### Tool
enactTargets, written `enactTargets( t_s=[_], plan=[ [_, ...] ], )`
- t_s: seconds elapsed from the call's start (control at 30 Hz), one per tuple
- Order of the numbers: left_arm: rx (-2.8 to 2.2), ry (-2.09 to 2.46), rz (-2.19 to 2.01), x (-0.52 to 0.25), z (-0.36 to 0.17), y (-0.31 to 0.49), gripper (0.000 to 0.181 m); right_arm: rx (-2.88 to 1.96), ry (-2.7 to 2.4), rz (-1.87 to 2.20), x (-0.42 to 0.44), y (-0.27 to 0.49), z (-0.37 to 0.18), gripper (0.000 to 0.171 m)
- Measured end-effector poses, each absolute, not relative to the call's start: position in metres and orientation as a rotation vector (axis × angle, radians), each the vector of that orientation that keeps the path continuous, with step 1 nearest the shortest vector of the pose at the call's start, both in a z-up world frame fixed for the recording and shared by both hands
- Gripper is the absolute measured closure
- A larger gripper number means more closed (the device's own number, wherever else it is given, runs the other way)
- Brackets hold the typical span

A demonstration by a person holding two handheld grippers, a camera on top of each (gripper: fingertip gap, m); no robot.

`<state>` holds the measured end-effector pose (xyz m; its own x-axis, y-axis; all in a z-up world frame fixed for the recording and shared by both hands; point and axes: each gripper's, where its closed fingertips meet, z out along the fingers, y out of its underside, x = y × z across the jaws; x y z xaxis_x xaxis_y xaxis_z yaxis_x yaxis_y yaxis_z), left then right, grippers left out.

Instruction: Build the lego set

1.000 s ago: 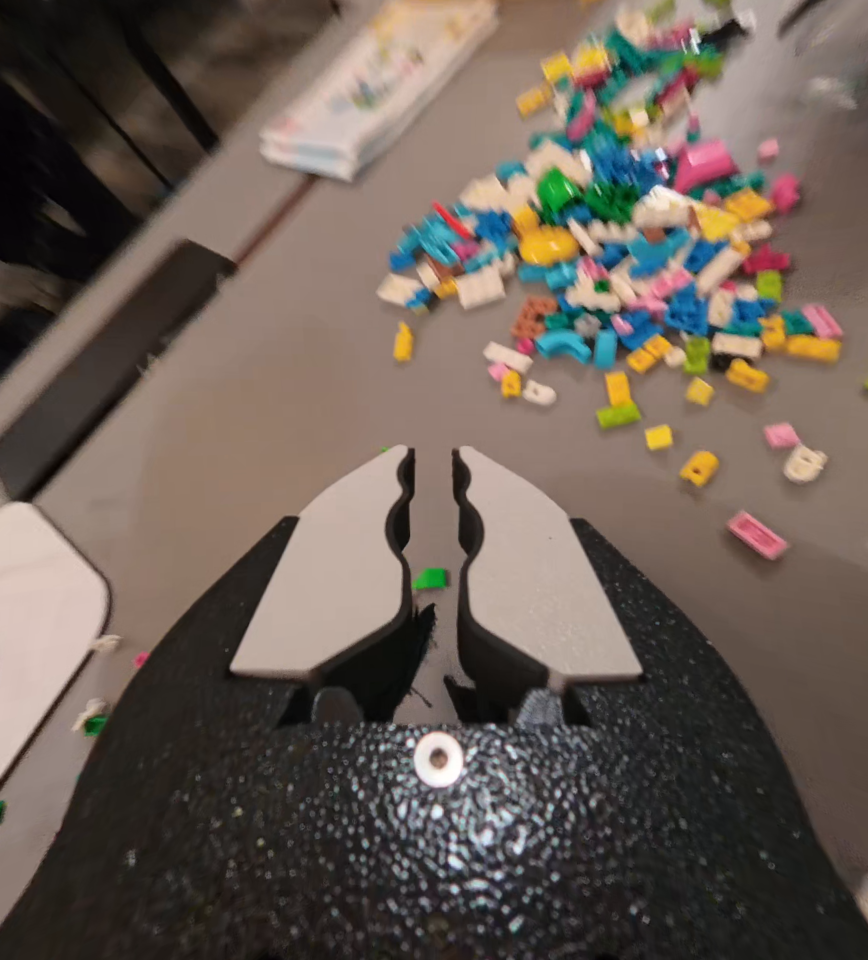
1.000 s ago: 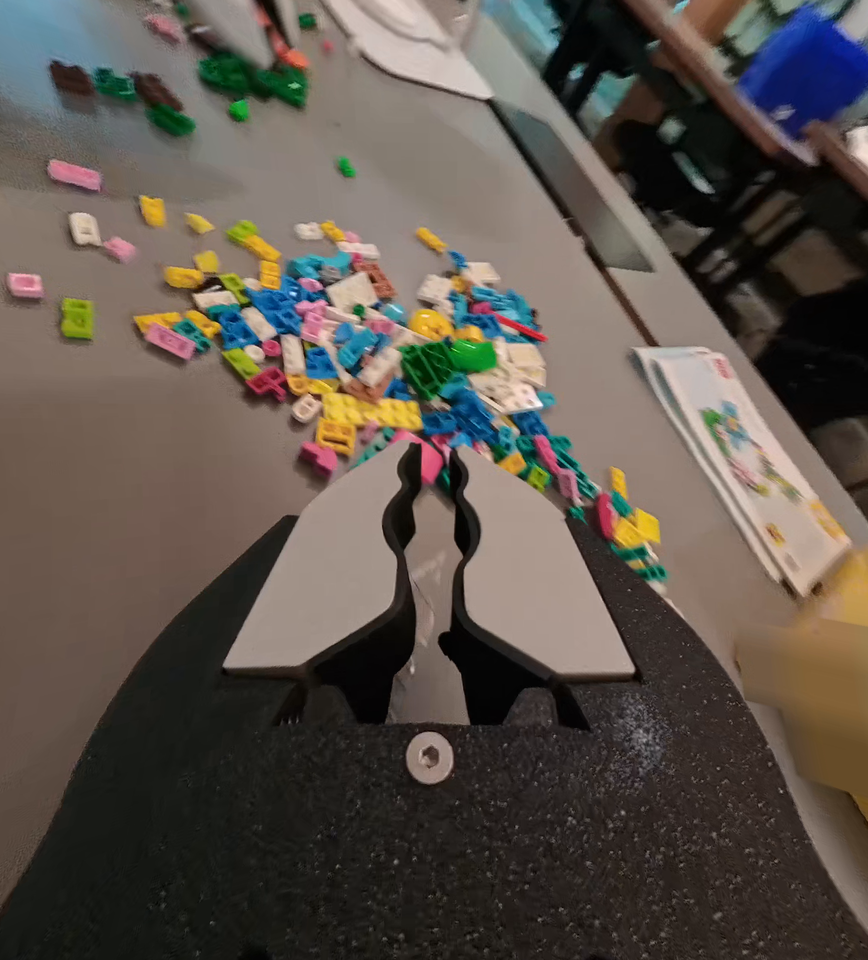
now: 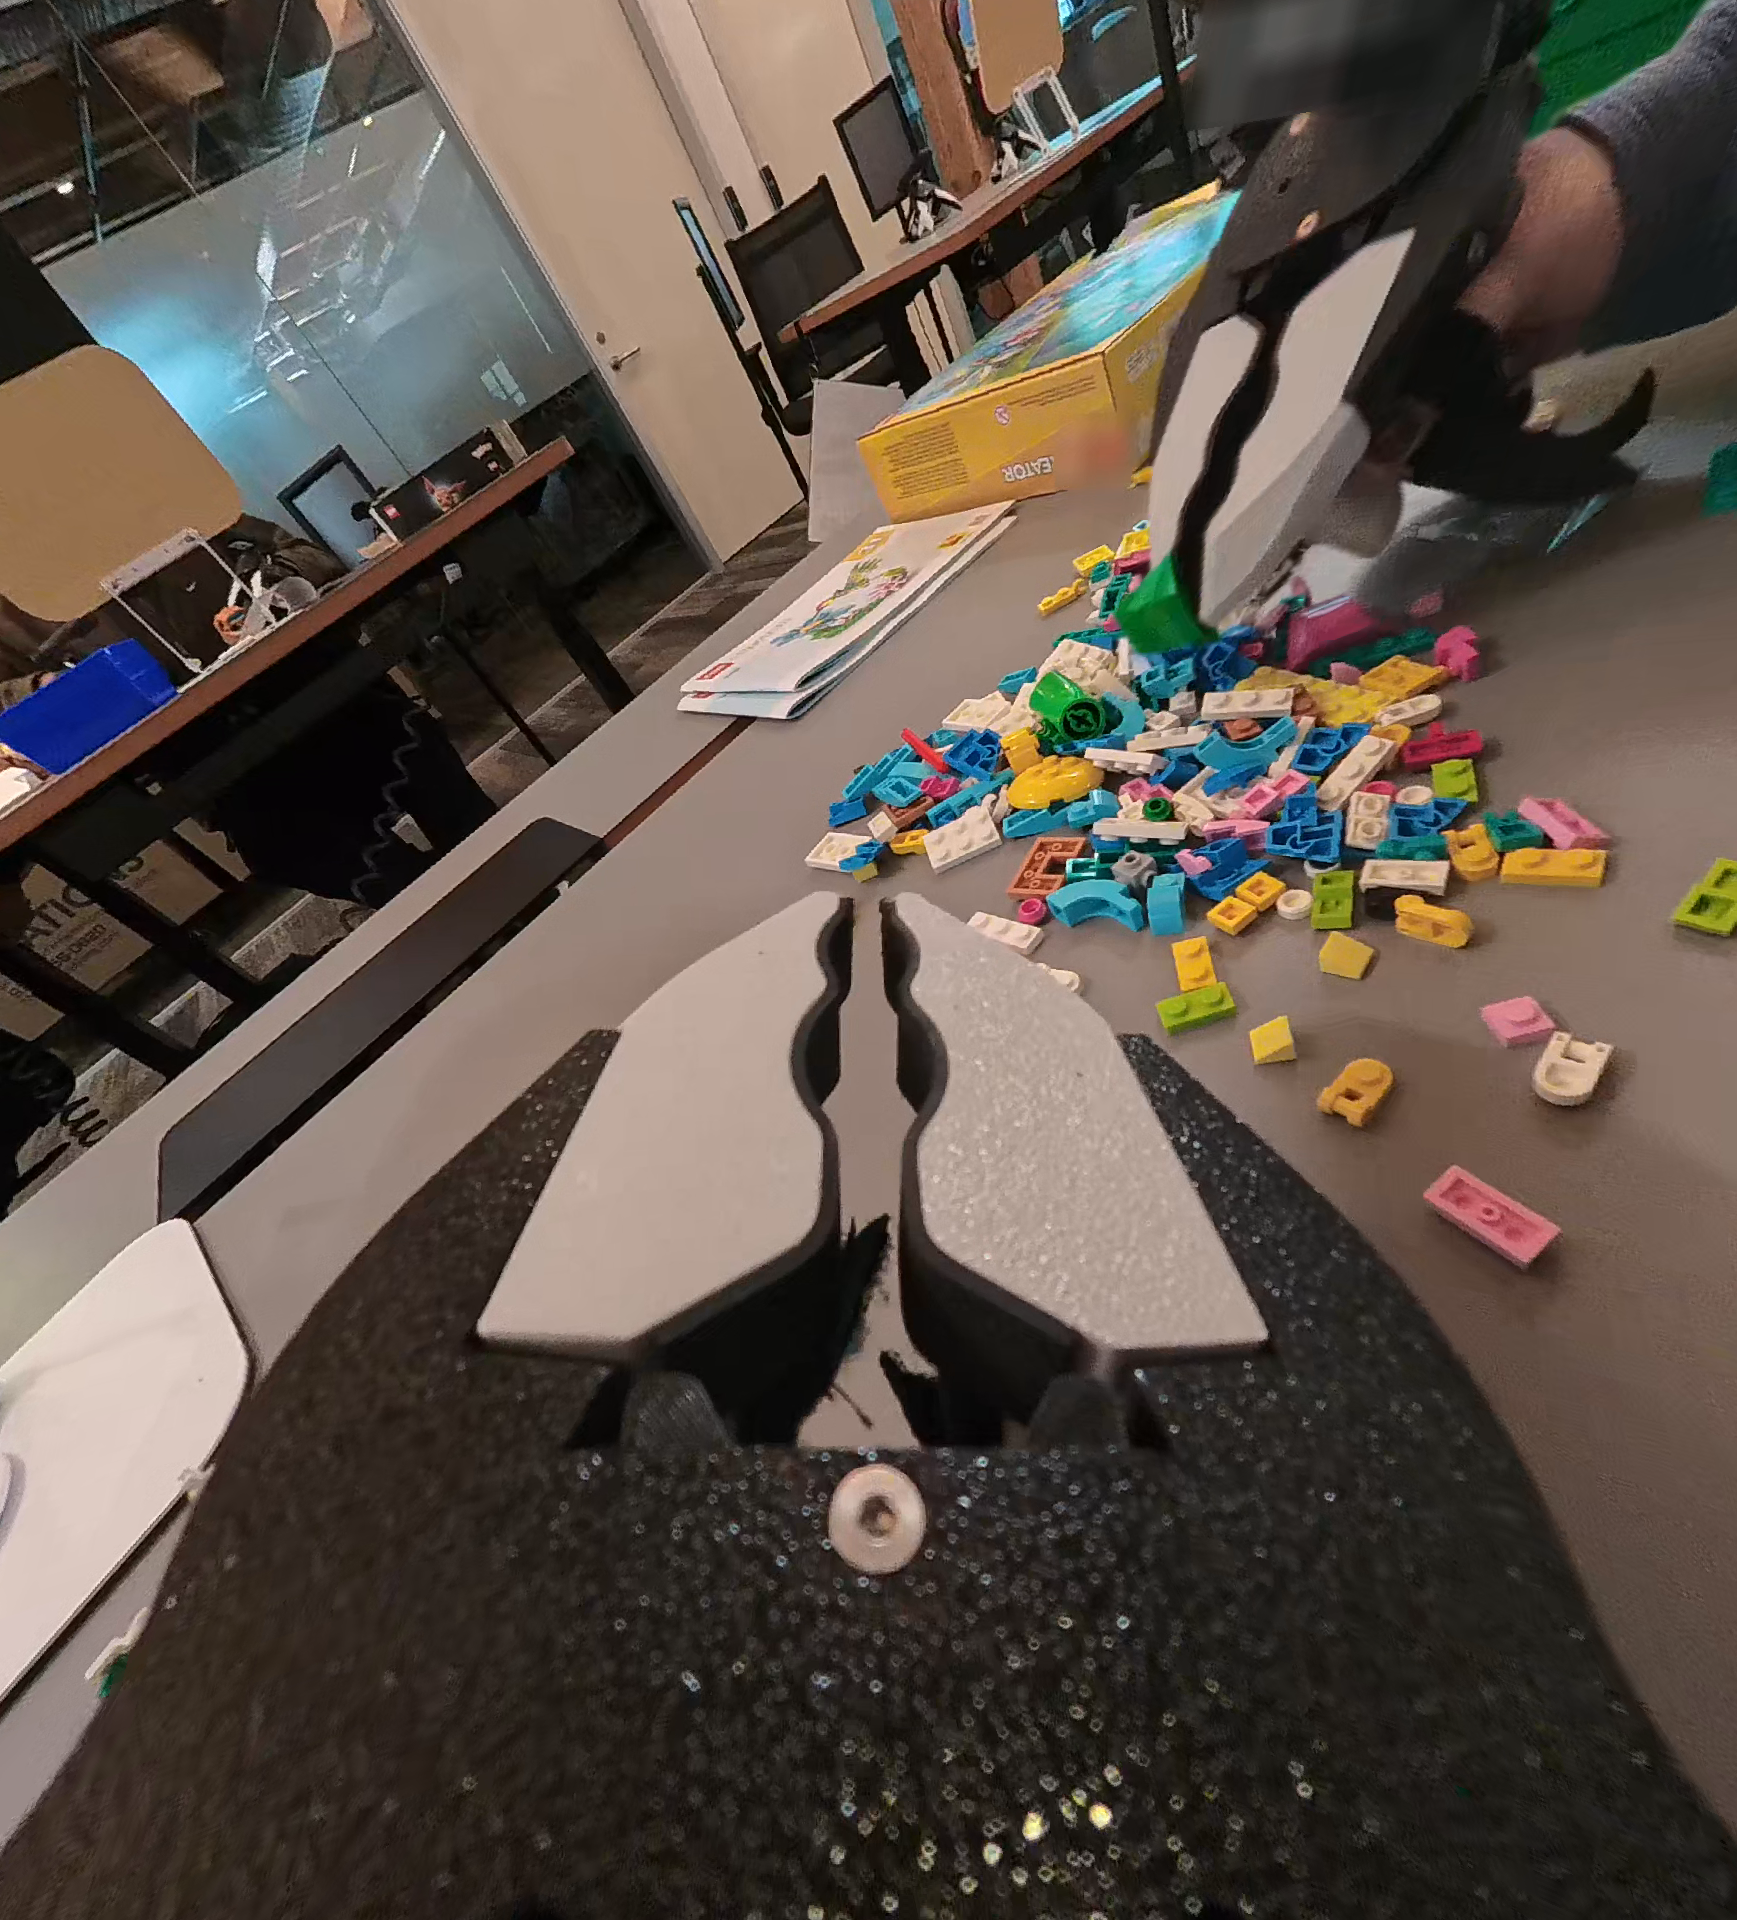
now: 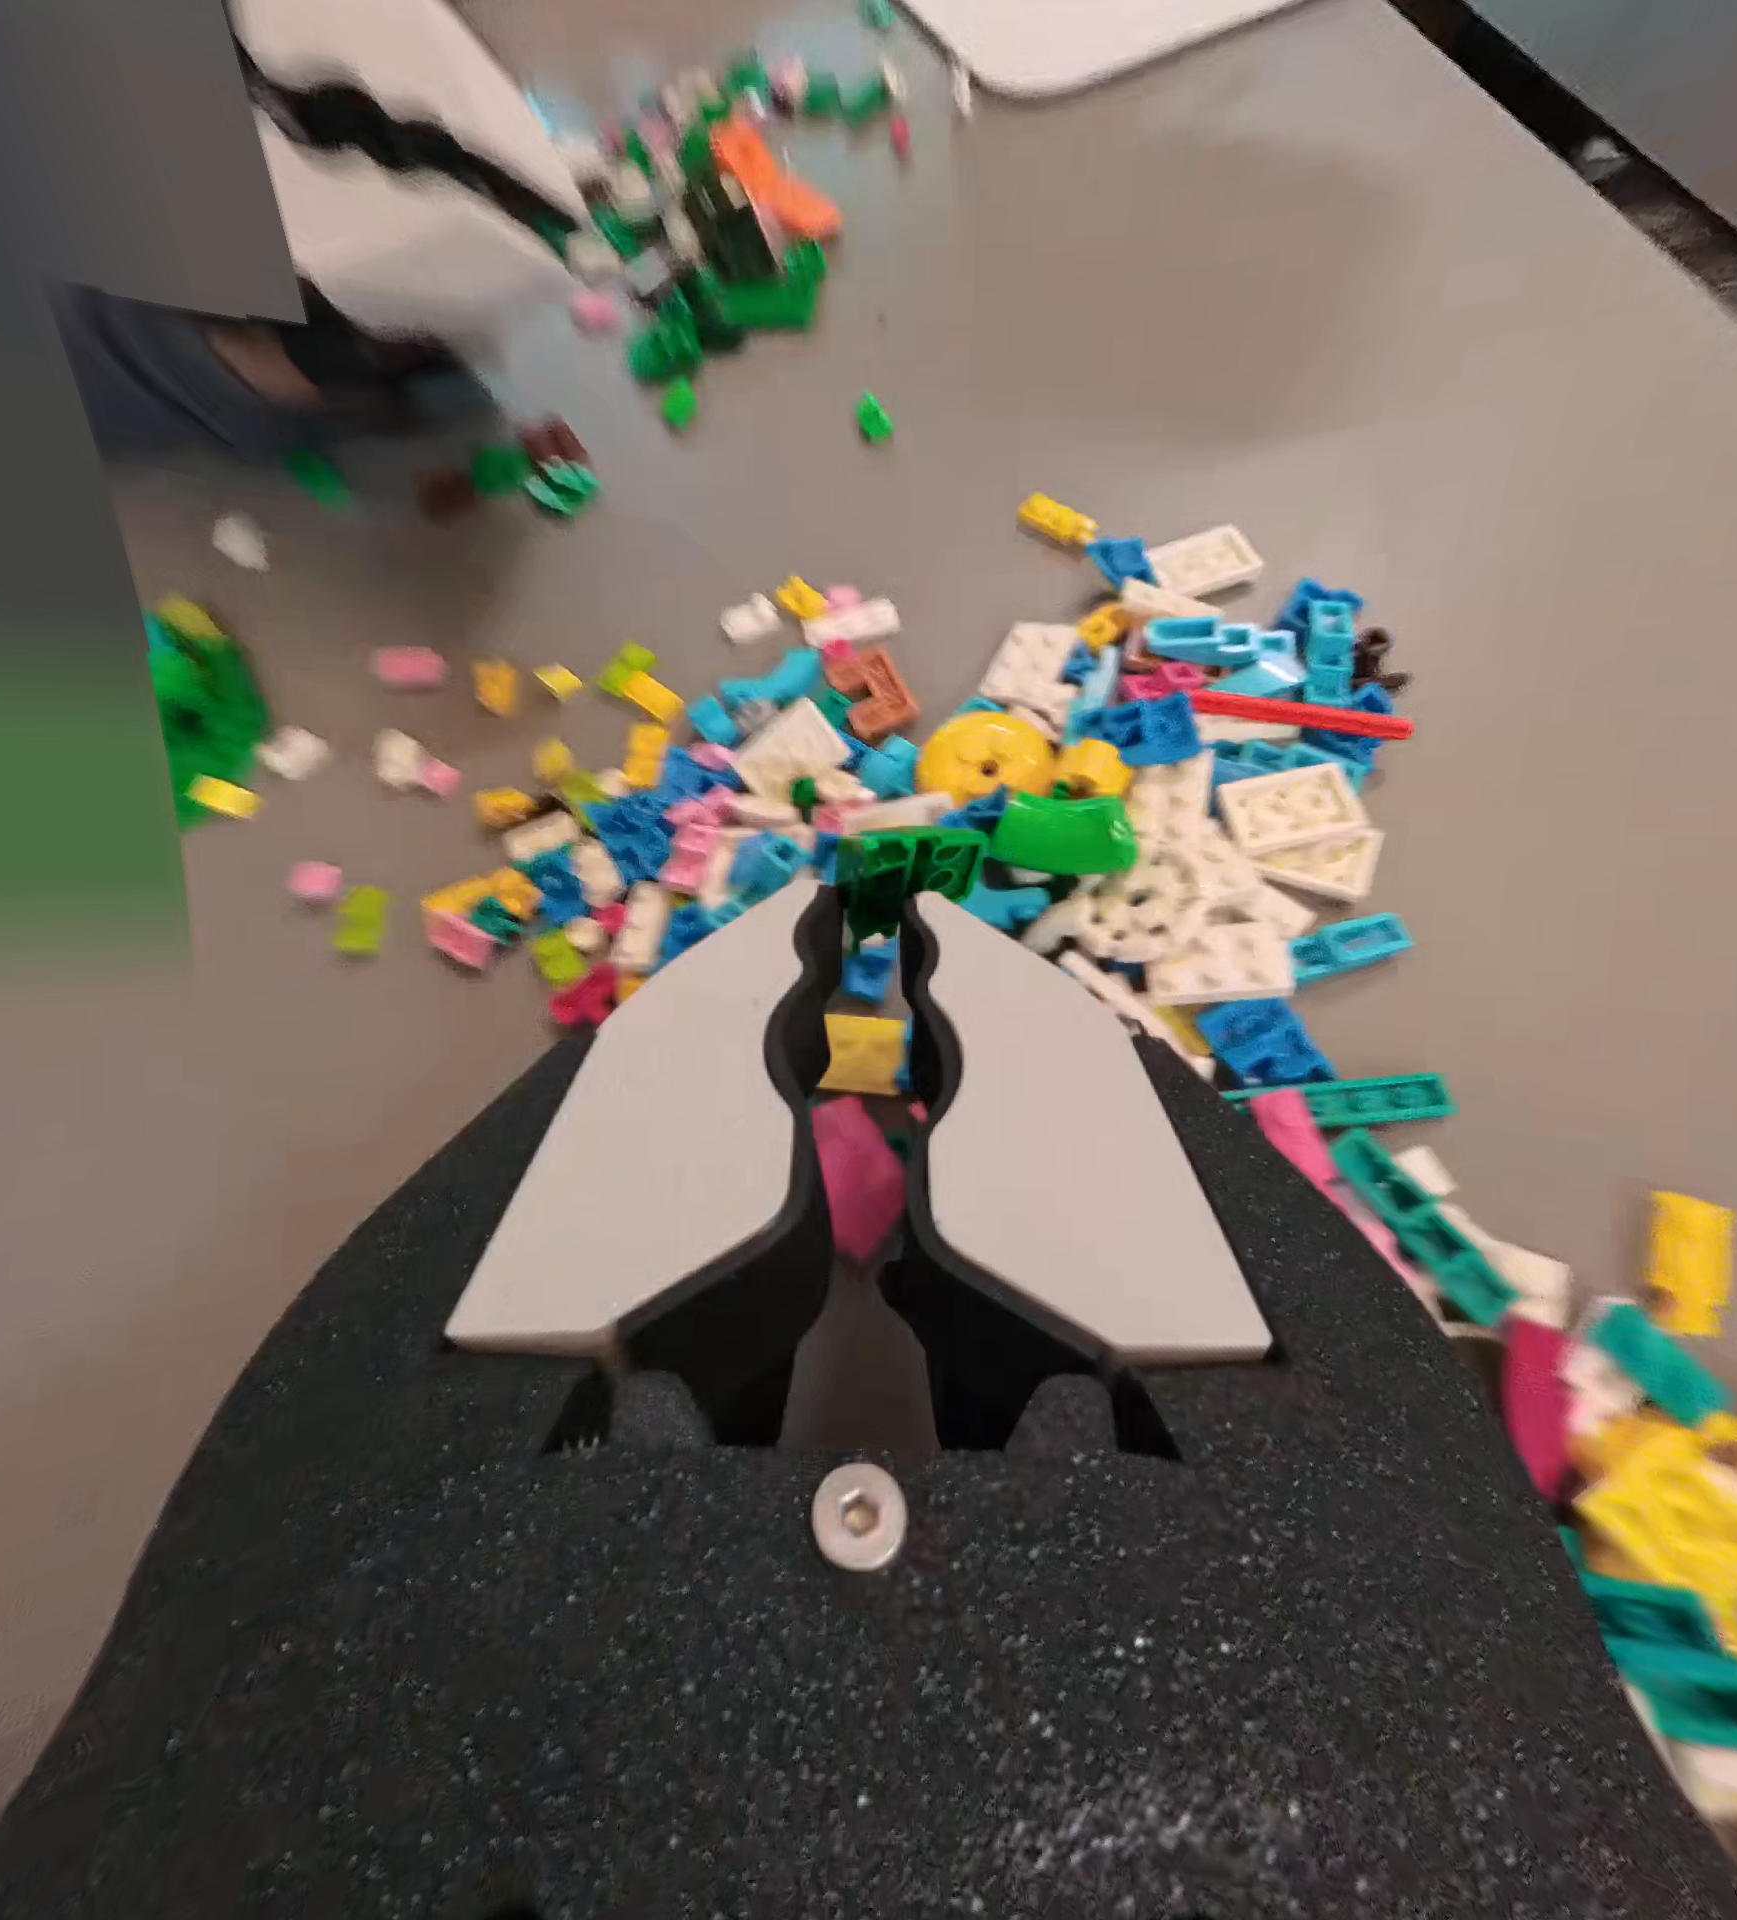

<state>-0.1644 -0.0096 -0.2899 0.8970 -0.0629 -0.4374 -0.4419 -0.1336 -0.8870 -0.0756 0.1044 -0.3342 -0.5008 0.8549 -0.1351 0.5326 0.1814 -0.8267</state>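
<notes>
A green lego piece [image 4: 908, 864] is clamped at the tips of the right gripper [image 4: 866, 914], held just above the mixed brick pile [image 3: 1248, 769] on the grey table [image 3: 1622, 1403]. The left gripper [image 3: 866, 914] is held nearly closed with nothing between the fingers, near the pile's edge. An instruction booklet [image 3: 843, 623] and yellow box [image 3: 1030, 416] are seen beyond.

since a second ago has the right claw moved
Yes. The right claw has pushed forward over the brick pile on the table, and its tips now pinch a green piece near the yellow disc.
</notes>
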Motion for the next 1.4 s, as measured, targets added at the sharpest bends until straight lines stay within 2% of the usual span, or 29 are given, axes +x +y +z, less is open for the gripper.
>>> enactTargets(
  t_s=[0.13, 0.23, 0.3, 0.5, 0.6, 0.73, 0.9, 1.17, 1.4],
  plan=[
    [-1.678, 0.391, 0.335, -0.164, -0.289, -0.01, 0.177, -1.402, -1.932, 1.778, -0.055, 0.09, -0.304, 0.162],
    [-1.676, 0.387, 0.322, -0.164, -0.289, -0.01, 0.177, -1.44, -1.864, 1.877, -0.037, 0.086, -0.297, 0.162],
    [-1.672, 0.384, 0.316, -0.164, -0.289, -0.01, 0.177, -1.455, -1.876, 1.803, -0.024, 0.078, -0.299, 0.162],
    [-1.656, 0.39, 0.298, -0.162, -0.287, -0.012, 0.178, -1.363, -2.01, 1.04, 0.002, 0.071, -0.339, 0.162],
    [-1.648, 0.385, 0.302, -0.163, -0.286, -0.013, 0.178, -1.319, -2.086, 0.873, 0.005, 0.063, -0.352, 0.162],
    [-1.656, 0.369, 0.295, -0.165, -0.287, -0.012, 0.178, -1.329, -2.167, 0.807, 0.005, 0.056, -0.364, 0.161],
    [-1.656, 0.369, 0.298, -0.165, -0.287, -0.012, 0.178, -1.346, -2.17, 0.902, 0.011, 0.053, -0.359, 0.146],
    [-1.646, 0.356, 0.293, -0.167, -0.285, -0.012, 0.178, -1.521, -1.68, 0.823, 0.013, 0.135, -0.33, 0.146],
    [-1.635, 0.37, 0.29, -0.165, -0.285, -0.014, 0.179, -1.488, -1.771, 0.887, -0.055, 0.136, -0.319, 0.136]
  ],
)
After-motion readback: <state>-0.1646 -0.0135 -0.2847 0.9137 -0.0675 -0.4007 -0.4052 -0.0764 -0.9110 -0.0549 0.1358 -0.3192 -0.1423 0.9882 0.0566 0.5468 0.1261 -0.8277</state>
